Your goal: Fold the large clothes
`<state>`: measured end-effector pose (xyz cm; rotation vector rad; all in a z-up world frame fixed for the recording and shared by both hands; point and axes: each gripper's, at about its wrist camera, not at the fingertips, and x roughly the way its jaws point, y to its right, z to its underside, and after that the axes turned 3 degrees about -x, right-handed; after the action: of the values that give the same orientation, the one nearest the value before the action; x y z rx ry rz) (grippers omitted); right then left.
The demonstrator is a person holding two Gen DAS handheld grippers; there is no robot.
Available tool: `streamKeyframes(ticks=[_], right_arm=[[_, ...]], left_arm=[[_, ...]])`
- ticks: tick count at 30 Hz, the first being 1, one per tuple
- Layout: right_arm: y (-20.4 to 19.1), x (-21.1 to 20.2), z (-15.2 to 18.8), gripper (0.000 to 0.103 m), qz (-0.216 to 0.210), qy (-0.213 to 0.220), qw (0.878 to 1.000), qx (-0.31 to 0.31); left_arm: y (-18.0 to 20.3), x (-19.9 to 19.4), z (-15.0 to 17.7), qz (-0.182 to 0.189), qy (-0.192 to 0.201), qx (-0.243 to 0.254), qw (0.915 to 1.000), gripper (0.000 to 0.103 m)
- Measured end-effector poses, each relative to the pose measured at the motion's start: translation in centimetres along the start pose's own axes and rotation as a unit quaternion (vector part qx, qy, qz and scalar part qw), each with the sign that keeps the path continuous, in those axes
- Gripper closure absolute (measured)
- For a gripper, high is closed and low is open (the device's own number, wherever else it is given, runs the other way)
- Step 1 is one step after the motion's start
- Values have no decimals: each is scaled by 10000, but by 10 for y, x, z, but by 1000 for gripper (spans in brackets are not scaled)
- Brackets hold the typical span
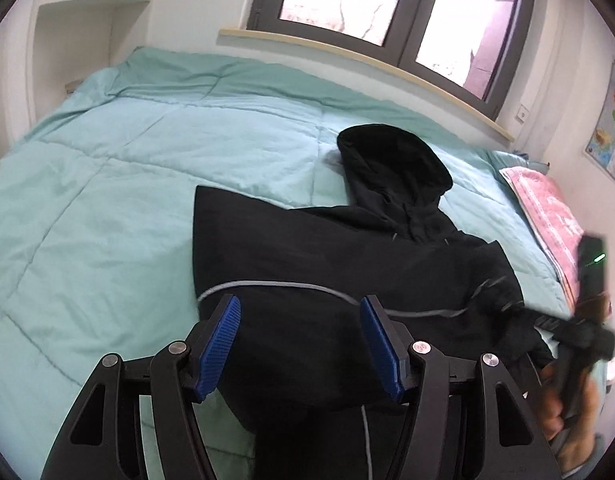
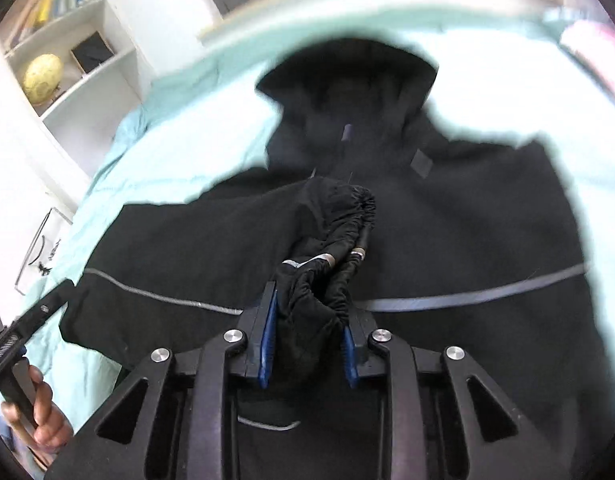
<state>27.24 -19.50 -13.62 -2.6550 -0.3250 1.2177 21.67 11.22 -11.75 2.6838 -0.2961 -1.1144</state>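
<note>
A black hooded jacket [image 1: 347,256] with a grey reflective stripe lies spread on the teal bed quilt [image 1: 127,168], hood [image 1: 391,160] toward the window. My left gripper [image 1: 301,320] is open and empty, hovering over the jacket's lower body. My right gripper [image 2: 309,312] is shut on the jacket's bunched sleeve cuff [image 2: 331,248] and holds it above the jacket's middle [image 2: 467,220]. In the left wrist view the right gripper [image 1: 579,332] shows at the right edge with the sleeve stretched to it.
A pink folded towel [image 1: 547,216] lies at the bed's right side. A window [image 1: 387,4] with a wooden sill runs behind the bed. White shelves [image 2: 79,60] with a yellow ball [image 2: 43,76] stand left. A map [image 1: 611,120] hangs on the right wall.
</note>
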Motion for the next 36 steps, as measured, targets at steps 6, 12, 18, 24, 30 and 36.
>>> streamKeyframes(ticks=[6,12,18,24,30,36], right_arm=[[34,-65,-33,72,765,641,9943,-382],[107,-74,-33,72,1287,505,9902,-203],[170,5,18,68,1414,-494,9887,96],[180,11,29,58,1254,-627,9892,418],[136,-38,-10,22,619,328,9973,229],[60,31,-43,22,271,-71,9988,-393]], left_arm=[[33,21,-11,264,-182,193,9993,39],[71,71,-1,514,-730,436,9951,39],[77,121,30,137,-1232,785,9892,39],[81,112,27,120,-1344,1039,9854,39],[81,69,-19,582,-854,842,9911,39],[72,121,-29,249,-1347,513,9892,39]])
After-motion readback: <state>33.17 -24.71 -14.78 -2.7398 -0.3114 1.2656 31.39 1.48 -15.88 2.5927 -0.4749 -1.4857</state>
